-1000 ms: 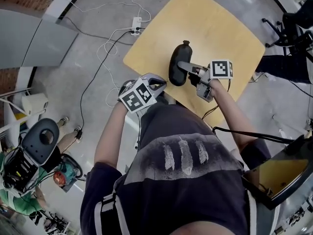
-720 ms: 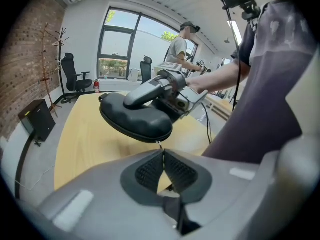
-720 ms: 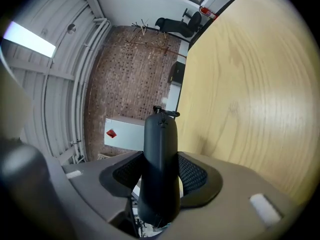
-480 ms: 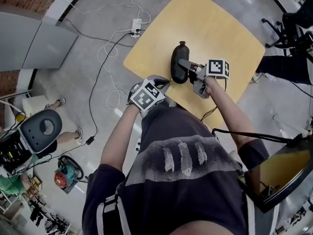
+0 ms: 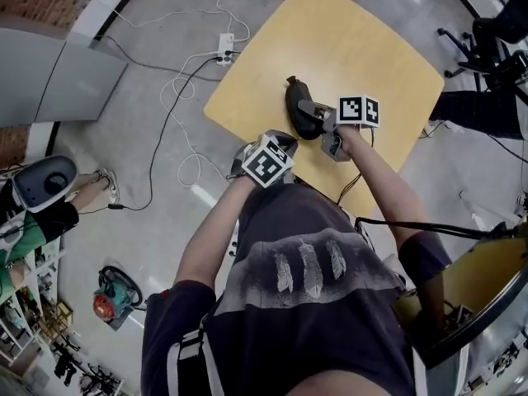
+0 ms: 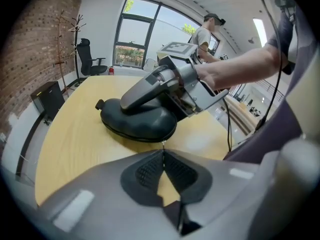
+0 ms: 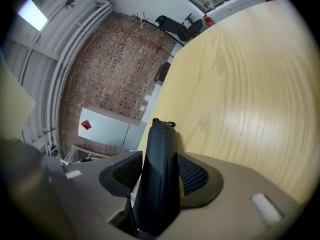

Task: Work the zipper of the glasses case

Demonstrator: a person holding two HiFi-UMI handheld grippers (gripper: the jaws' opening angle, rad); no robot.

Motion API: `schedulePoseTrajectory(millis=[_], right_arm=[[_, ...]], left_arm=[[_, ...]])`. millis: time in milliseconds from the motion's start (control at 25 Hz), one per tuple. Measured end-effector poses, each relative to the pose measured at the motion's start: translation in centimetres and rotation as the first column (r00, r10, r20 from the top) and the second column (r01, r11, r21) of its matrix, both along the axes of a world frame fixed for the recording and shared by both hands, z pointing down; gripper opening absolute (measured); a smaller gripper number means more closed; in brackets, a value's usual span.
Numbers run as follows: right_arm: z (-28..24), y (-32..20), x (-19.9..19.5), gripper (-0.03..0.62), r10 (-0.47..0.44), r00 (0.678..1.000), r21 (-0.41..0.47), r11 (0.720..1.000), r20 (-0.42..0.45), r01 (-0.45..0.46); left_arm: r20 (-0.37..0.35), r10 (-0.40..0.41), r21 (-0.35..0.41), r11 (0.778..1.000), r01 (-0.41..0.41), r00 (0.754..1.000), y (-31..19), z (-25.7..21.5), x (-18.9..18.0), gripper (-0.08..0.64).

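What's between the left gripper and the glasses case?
Left gripper view: only a thin sliver, probably the zipper pull, runs from the glasses case into the shut jaws of the left gripper.

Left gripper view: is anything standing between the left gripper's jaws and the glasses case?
Nothing visible does. The left gripper, jaws shut, sits at the near edge of the glasses case; the right gripper clamps the case higher up, clear of that edge.

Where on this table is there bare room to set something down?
The table beyond the glasses case is bare out to its far edges, and a smaller patch lies between the case and the left corner. The near edge is crowded: the right gripper clamps the case there, and the left gripper pinches its zipper pull.
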State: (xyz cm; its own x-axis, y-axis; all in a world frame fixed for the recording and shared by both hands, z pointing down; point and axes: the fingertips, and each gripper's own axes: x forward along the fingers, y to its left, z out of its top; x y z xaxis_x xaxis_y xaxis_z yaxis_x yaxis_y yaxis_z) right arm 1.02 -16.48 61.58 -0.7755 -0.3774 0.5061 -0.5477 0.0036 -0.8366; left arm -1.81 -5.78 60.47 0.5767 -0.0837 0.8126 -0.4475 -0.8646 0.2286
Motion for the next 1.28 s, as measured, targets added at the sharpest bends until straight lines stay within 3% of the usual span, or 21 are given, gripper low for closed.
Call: schedulePoseTrajectory(millis=[120, 200, 440, 560, 880, 1000, 1280], right_arm=[[0.2, 0.1, 0.8, 0.233, -0.037, 0.996, 0.031, 0.999, -0.075, 0.04], [0.1, 0.1, 1.4, 0.274, -0.048, 0.993, 0.051, 0.997, -0.109, 0.054], [-0.1, -0.2, 3.6, 0.275, 0.006, 0.991, 0.078, 0.997, -0.133, 0.005], [-0.6, -0.1, 4.8, 0.269, 0.055, 0.99, 0.101, 0.994, -0.134, -0.041], [-3.3, 0.1, 5.8, 0.153, 0.076, 0.994, 0.175, 0.983, -0.083, -0.06], [-4.0, 0.8, 5.6, 0.012, 0.053, 0.997, 0.197, 0.98, -0.058, -0.04], [-6.3, 2.4, 4.1, 0.002, -0.102, 0.995, 0.278, 0.956, 0.009, 0.096]], left_arm=[[0.026, -0.015, 0.002, 1.0, 0.015, 1.0, -0.1, 0.7, -0.4, 0.002], [0.024, -0.036, -0.005, 0.999, 0.036, 0.999, -0.4, 1.0, -0.7, 0.003], [0.033, -0.093, 0.012, 0.996, 0.092, 0.995, -1.9, 2.1, -1.2, 0.014], [0.044, -0.136, 0.005, 0.991, 0.136, 0.99, -2.2, 2.9, -2.1, 0.099], [0.061, -0.268, 0.042, 0.963, 0.266, 0.961, -4.1, 0.9, -4.4, 0.222], [0.082, -0.314, 0.08, 0.948, 0.308, 0.946, -4.4, -0.4, -5.4, 0.247], [0.033, -0.432, 0.171, 0.891, 0.421, 0.901, -4.3, -4.9, -5.4, 0.244]])
